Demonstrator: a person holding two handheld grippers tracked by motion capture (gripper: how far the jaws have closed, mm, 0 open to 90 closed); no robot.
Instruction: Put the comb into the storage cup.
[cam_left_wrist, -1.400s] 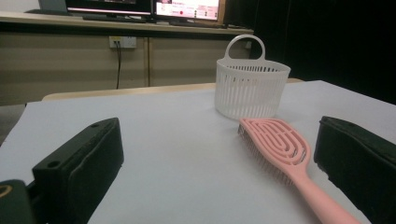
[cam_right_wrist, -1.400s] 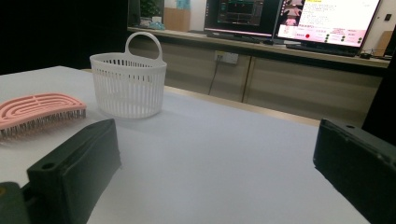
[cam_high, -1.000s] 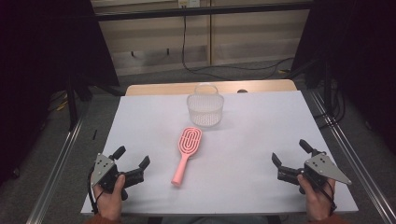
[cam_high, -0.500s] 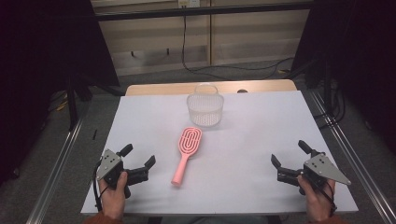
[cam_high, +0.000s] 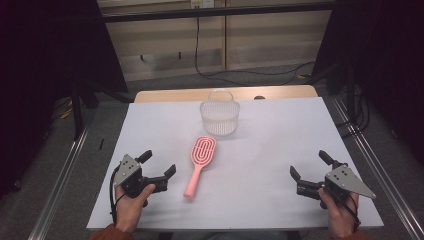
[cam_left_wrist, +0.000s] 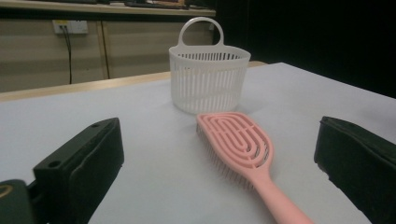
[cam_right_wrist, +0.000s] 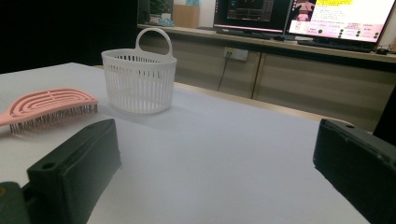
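A pink hairbrush (cam_high: 199, 163) is seen lying flat at the centre of the white table (cam_high: 265, 150) in the high view, bristles down, its handle pointed toward the lower edge of the frame. A white slatted basket (cam_high: 219, 115) stands just above it, apart from the brush head and with nothing visible inside. The left gripper (cam_high: 159, 172), at the lower left, is held with its jaws spread wide and nothing between them, aimed at the brush handle just to its right. The right gripper (cam_high: 309, 172), at the lower right, is likewise spread and unladen, well apart from the brush. Nothing is judged to be done yet: the brush remains ungrasped, and the grasp, lift and probable placing into the basket are all left.
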